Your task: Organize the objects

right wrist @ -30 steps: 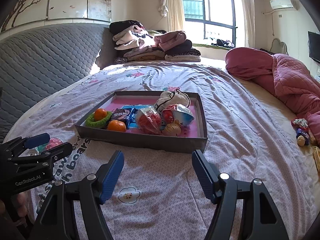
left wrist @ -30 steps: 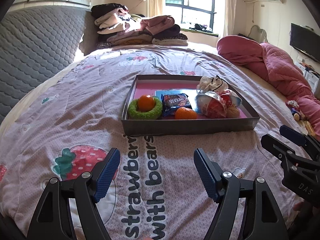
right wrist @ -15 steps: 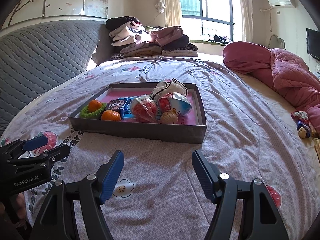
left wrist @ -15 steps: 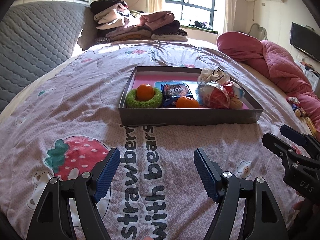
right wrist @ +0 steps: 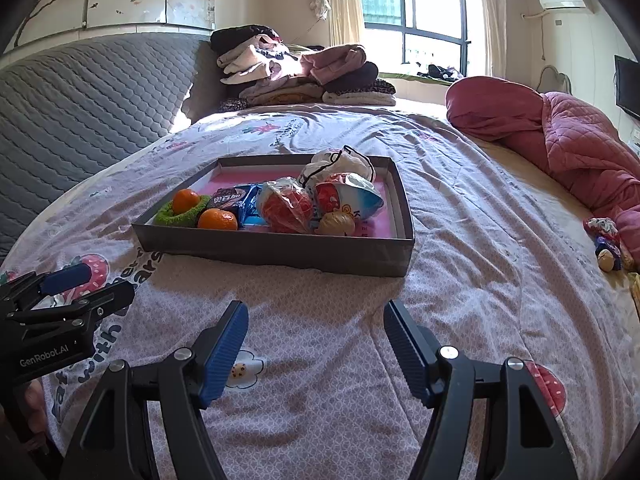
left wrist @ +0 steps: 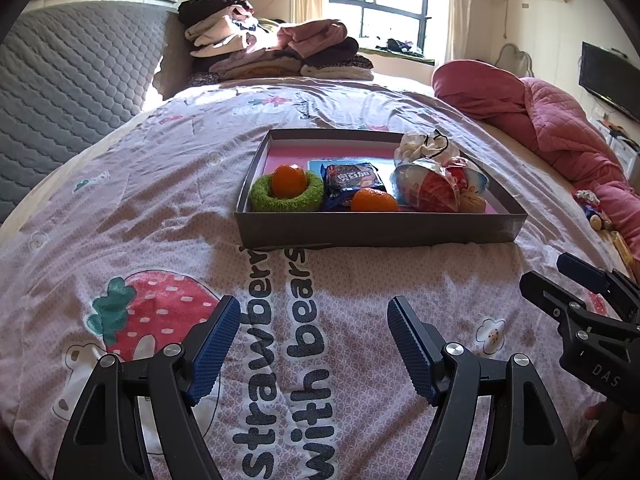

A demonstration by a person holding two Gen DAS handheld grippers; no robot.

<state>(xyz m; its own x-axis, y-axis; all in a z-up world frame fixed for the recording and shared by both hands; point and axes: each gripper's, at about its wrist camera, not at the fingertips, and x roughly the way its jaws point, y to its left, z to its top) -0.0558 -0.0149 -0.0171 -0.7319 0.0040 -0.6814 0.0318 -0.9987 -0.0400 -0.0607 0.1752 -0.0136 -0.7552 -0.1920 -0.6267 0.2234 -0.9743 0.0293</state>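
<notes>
**Tray ahead of both empty grippers**

Left wrist view: the left gripper point(left wrist: 314, 344) hovers with jaws spread wide and empty; the grey tray point(left wrist: 376, 230) of snacks and oranges lies ahead on the bedspread point(left wrist: 132, 216), well apart.

Right wrist view: the right gripper point(right wrist: 316, 346), likewise agape and empty, faces the tray point(right wrist: 276, 250), slightly left.

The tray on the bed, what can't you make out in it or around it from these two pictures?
- Tray floor nearest both cameras: hidden by its own front wall.
- Blue packet: right wrist view, half covered by the red bag.
- Snack packet: left wrist view, print too small to read.
- Small toys at the bed edge: too small to identify.
</notes>
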